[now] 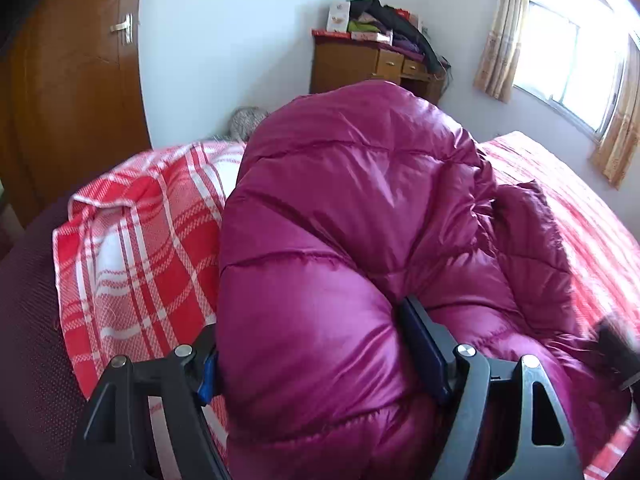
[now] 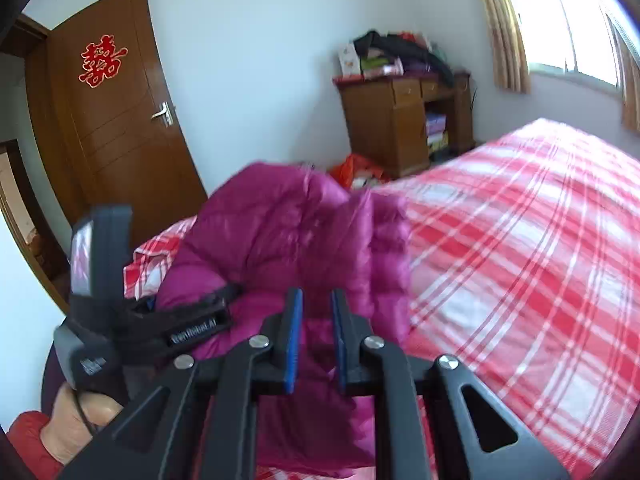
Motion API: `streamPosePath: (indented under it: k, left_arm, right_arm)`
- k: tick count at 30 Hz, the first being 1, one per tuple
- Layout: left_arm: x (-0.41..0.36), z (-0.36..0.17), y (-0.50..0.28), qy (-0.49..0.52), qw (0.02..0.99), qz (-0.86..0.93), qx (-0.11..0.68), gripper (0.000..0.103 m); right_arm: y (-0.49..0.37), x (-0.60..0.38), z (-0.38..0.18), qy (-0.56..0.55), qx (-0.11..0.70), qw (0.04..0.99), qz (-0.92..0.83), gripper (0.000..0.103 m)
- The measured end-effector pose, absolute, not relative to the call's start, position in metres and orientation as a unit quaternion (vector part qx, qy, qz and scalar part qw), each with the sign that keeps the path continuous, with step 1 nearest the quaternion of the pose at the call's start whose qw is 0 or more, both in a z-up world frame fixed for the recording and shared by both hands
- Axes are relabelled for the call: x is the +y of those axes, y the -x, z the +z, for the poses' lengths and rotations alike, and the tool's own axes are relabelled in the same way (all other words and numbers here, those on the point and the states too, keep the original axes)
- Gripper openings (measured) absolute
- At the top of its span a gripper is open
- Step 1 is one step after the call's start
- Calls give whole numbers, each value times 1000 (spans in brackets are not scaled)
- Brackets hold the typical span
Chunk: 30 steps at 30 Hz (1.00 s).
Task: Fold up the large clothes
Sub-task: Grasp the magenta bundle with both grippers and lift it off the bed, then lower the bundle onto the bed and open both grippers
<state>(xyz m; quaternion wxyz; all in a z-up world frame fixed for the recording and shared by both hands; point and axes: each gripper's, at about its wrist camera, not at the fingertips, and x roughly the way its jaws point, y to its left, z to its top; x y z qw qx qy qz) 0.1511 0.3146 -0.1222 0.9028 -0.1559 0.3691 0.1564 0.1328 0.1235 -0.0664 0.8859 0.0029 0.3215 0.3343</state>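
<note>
On the plaid bed (image 2: 520, 240), left claw (image 1: 312, 344) wide around puffy magenta jacket (image 1: 340, 200), right claw (image 2: 316, 344) narrow, empty.

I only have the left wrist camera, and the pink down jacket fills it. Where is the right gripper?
Observer: The right gripper is over the near part of the pink down jacket, its jaws almost together with a narrow gap.
Operator: Is it holding fabric?
Observer: I cannot tell. The jacket is blurred there, and fabric shows only behind the gap.
Operator: How does my left side look from there?
Observer: The left gripper reaches into the jacket's left side, carried by a hand in a red sleeve.
</note>
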Motion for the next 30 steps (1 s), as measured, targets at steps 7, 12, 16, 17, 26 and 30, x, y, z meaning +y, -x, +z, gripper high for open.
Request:
streamPosePath:
  k: [7, 12, 16, 17, 26, 30]
  left_arm:
    - [319, -93, -134, 122, 907, 138, 379, 77]
    - [301, -75, -107, 48, 913, 162, 371, 77]
    - [294, -77, -86, 31, 906, 184, 379, 77]
    - [292, -80, -80, 33, 905, 187, 380, 77]
    - [271, -102, -61, 13, 904, 193, 382, 77]
    - [276, -104, -59, 27, 901, 189, 390, 77]
  right_arm:
    - [-132, 127, -104, -55, 394, 855, 332, 18]
    - [-135, 117, -115, -103, 410, 843, 331, 16]
    - [-122, 114, -111, -99, 413, 846, 322, 16]
    - [-119, 113, -108, -95, 410, 849, 319, 16]
    - [-88, 114, -103, -46, 415, 863, 285, 17]
    - [-76, 115, -92, -32, 411, 868, 275, 20]
